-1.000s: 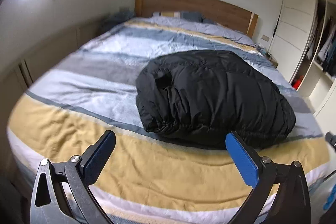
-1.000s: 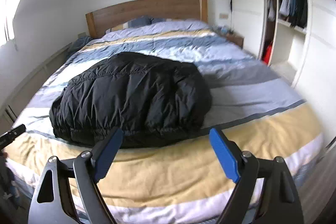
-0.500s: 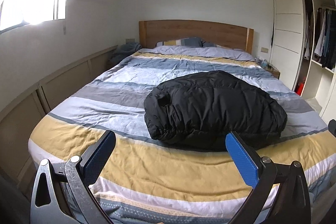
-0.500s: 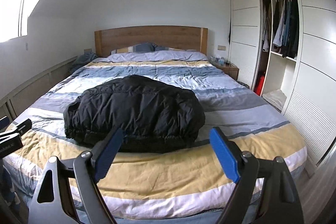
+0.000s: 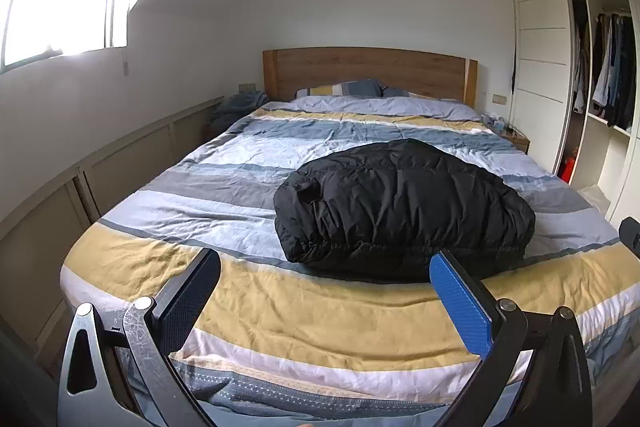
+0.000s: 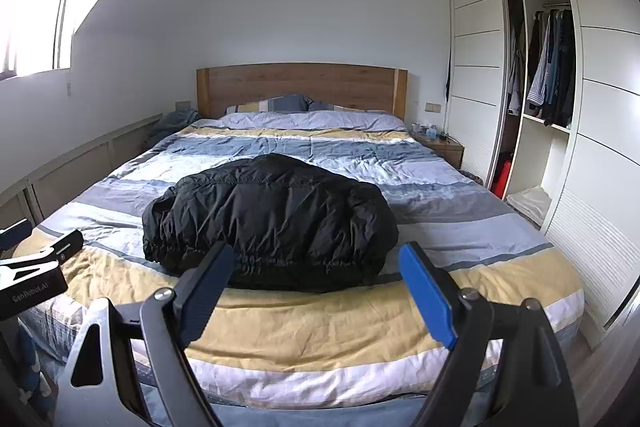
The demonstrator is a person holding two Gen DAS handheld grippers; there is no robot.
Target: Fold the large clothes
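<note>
A black puffer jacket [image 5: 404, 205] lies folded into a thick bundle on the striped bed [image 5: 280, 299], near its foot; it also shows in the right wrist view [image 6: 276, 223]. My left gripper [image 5: 326, 267] is open and empty, held off the foot of the bed, well short of the jacket. My right gripper [image 6: 318, 261] is open and empty, also back from the bed's foot edge. The left gripper's tips show at the left edge of the right wrist view [image 6: 40, 247].
A wooden headboard [image 6: 300, 87] and pillows [image 6: 276, 105] stand at the far end. A low panelled wall [image 5: 100, 179] runs along the bed's left side. An open wardrobe [image 6: 548, 99] with hanging clothes and a bedside table [image 6: 444, 147] stand on the right.
Both grippers have pulled back and away from the bed and tilted up to level, so the jacket looks smaller and farther. The jacket has not moved. Both grippers stayed open.
</note>
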